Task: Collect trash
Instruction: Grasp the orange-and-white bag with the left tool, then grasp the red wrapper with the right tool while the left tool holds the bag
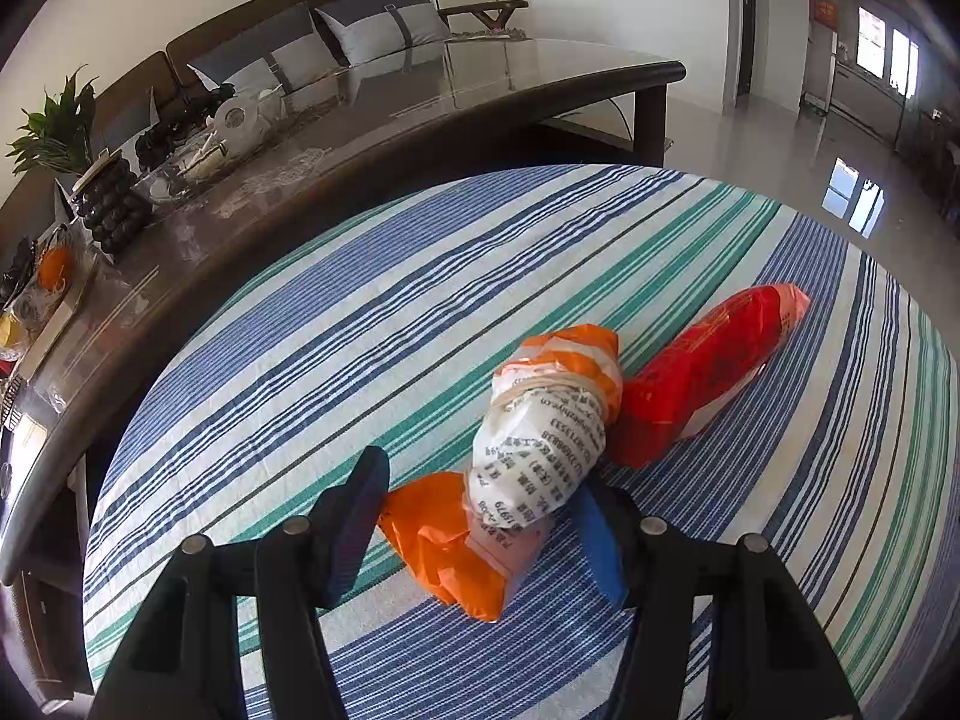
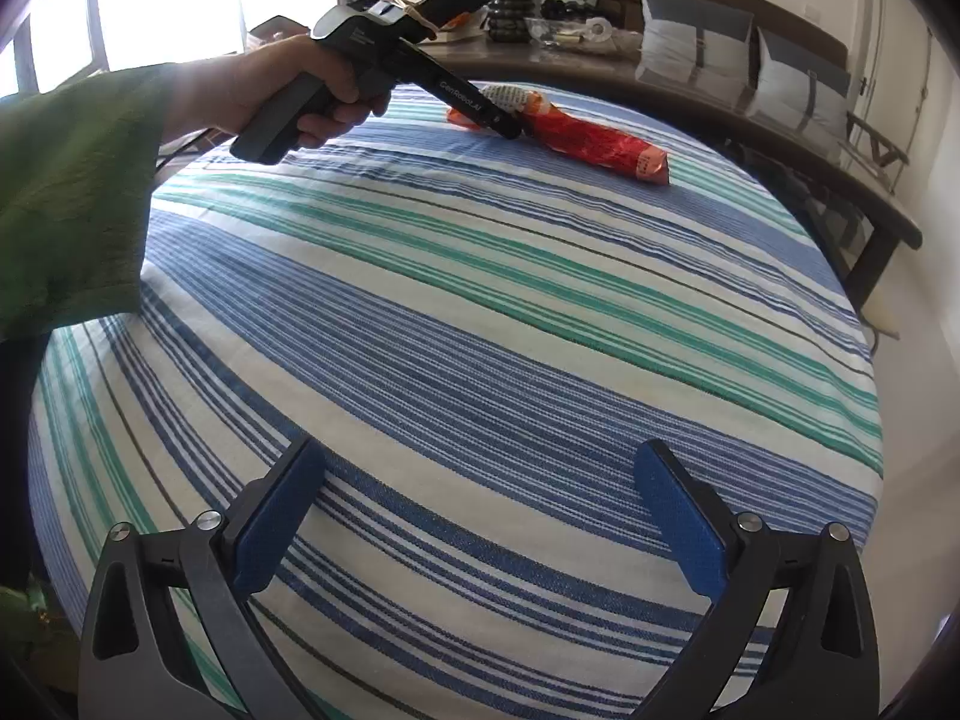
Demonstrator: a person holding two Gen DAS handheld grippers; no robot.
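Note:
An orange-and-white printed plastic bag bundle, tied with a band, lies on the striped tablecloth. A red plastic package lies just behind it, touching. My left gripper is open, its blue pads on either side of the bundle's near end, not clamped. In the right wrist view the left gripper reaches the bundle and the red package at the far side. My right gripper is open and empty, low over the cloth.
A dark wooden table behind the cloth holds a plant, a dark vase, glass dishes and clutter. A sofa with grey cushions stands behind. Glossy floor lies to the right.

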